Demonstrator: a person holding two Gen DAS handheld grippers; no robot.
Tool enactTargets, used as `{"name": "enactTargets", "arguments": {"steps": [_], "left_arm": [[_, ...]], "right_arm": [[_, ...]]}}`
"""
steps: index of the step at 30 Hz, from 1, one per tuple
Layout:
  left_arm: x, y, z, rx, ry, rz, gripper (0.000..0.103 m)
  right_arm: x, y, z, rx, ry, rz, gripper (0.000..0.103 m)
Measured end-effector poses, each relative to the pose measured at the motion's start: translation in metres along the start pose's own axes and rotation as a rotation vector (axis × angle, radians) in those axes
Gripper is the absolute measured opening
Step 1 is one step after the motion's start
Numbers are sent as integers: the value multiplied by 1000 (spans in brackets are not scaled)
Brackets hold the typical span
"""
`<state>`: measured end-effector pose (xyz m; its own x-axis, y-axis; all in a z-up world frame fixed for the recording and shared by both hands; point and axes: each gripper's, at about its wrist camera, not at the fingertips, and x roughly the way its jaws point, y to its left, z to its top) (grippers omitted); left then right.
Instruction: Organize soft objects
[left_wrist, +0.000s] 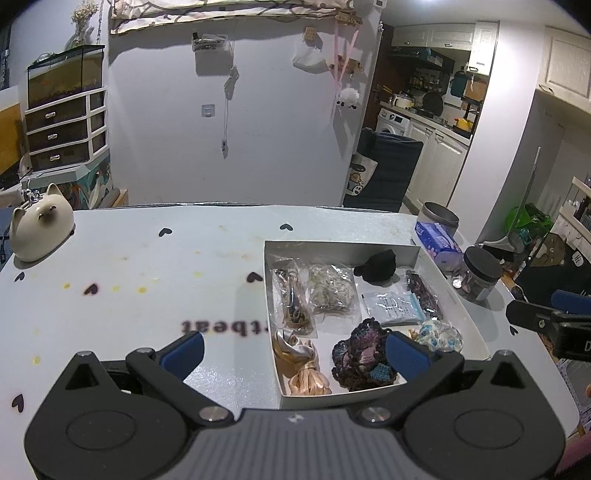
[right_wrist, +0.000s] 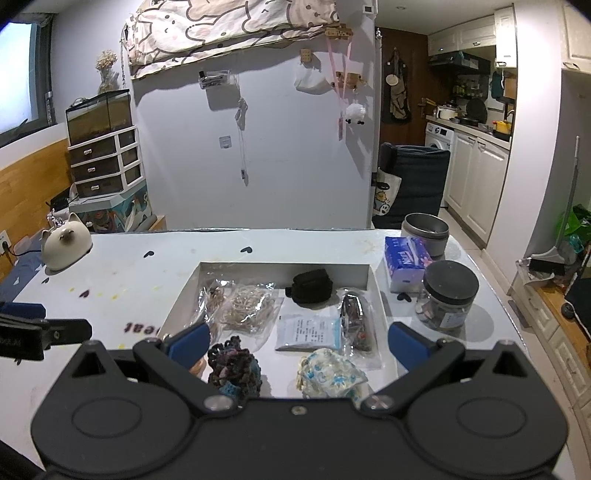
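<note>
Both my left gripper (left_wrist: 295, 349) and right gripper (right_wrist: 299, 341) hang with jaws released over the box (right_wrist: 280, 268) toward the worktop's right edge, soft stuff apparently all inside, so probably just tidying next.

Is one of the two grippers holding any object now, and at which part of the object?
Nothing is held. The left gripper and the right gripper are both open above the white box, and their blue fingers touch none of the soft items.

Shiny satin ribbon (left_wrist: 304, 367), chunky crocheted yarn scrunchie (left_wrist: 360, 356), crinkly clear plastic bags (right_wrist: 247, 306), matte paper box (left_wrist: 458, 306), glossy ceramic cat (left_wrist: 38, 227).
</note>
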<state>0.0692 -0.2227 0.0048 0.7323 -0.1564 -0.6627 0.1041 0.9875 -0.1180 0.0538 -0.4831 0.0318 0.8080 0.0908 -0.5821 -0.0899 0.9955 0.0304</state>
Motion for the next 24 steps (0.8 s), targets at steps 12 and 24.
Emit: {"name": "enactTargets", "arguments": {"steps": [12, 24], "left_arm": [[-4, 0, -1, -2, -3, 5, 103], [-5, -1, -1, -1, -3, 6, 103]], "right_arm": [[-1, 0, -1, -1, 0, 3, 103], [-1, 0, -1, 0, 0, 1, 103]]}}
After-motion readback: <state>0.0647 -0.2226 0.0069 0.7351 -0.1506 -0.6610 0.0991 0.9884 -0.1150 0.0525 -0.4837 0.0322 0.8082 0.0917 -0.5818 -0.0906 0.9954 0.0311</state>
